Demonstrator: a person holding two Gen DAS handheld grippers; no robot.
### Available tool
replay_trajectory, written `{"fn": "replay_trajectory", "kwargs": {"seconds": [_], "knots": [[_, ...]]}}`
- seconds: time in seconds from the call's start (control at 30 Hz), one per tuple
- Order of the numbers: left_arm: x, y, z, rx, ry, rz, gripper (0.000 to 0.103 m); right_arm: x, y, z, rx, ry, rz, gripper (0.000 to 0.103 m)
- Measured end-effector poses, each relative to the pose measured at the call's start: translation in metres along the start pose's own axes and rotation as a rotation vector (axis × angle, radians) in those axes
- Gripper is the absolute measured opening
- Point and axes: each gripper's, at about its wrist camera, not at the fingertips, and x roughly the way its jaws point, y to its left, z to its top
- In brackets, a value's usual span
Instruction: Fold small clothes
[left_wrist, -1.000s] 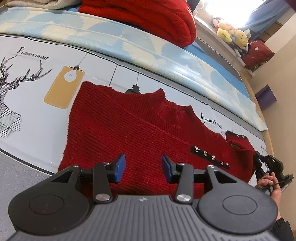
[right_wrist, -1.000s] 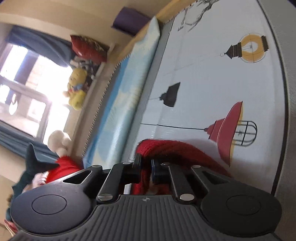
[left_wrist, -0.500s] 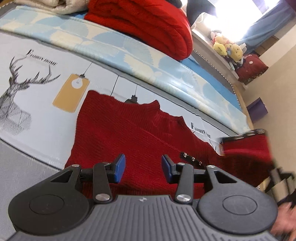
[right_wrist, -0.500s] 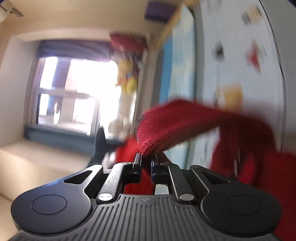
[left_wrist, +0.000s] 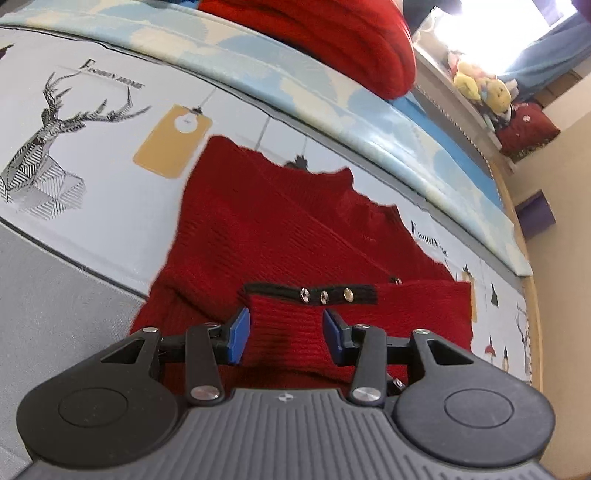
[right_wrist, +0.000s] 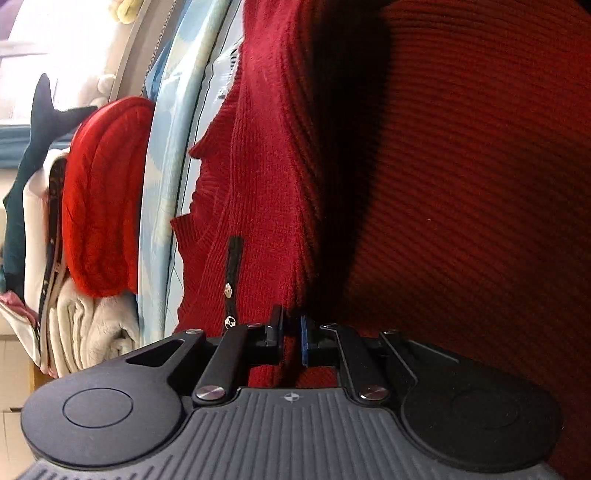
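1. Leftmost, we see a printed mat (left_wrist: 92, 221) with a deer drawing (left_wrist: 48, 110) under the red sweater (left_wrist: 266, 229).
2. Our left tongs (left_wrist: 283, 332) hover released over the sweater's folded-over sleeve (left_wrist: 406, 314), whose black button strip (left_wrist: 314, 293) lies just ahead.
3. Our right tongs (right_wrist: 291, 339) are clenched on a fold of the red sweater (right_wrist: 461, 184).
4. Beyond lies a folded red knit (left_wrist: 332, 37).

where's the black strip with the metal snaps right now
In the left wrist view, the black snap strip lies on the red sweater, just beyond the open left gripper.
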Motion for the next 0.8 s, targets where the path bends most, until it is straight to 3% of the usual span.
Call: {"fn": "replay_trajectory", "kwargs": {"seconds": [0.1,0.23,0.33,0.5,0.53,0.6,0.63,0.73,0.8], "knots": [[0.011,0.010,0.006,-0.010,0.013,0.037,0.054,0.001,0.010,0.003,-0.050,0.014,0.037,0.009],[0.029,0.026,0.015,-0.095,0.052,0.019,0.054,0.001,0.019,0.007,-0.071,0.046,0.101,0.009],[0.042,0.035,0.018,-0.189,0.083,-0.009,0.061,0.001,0.017,0.012,-0.023,0.076,0.124,0.009],[0.068,0.038,0.009,-0.292,0.172,-0.040,0.062,0.010,0.017,0.021,0.029,0.102,0.150,0.009],[0.071,0.036,0.008,-0.284,0.180,-0.036,0.061,0.011,0.019,0.022,0.030,0.105,0.152,0.009],[0.072,0.028,0.007,-0.221,0.181,-0.021,0.042,0.010,0.020,0.023,0.022,0.116,0.148,0.009],[0.067,0.020,0.009,-0.163,0.152,-0.011,0.027,0.009,0.021,0.024,0.008,0.123,0.132,0.009],[0.040,-0.001,0.012,-0.017,0.033,0.025,0.021,0.017,0.036,0.027,-0.087,0.179,-0.012,0.015],[0.022,-0.012,0.013,0.059,-0.055,0.047,0.020,0.017,0.046,0.022,-0.180,0.207,-0.096,0.030]]}}
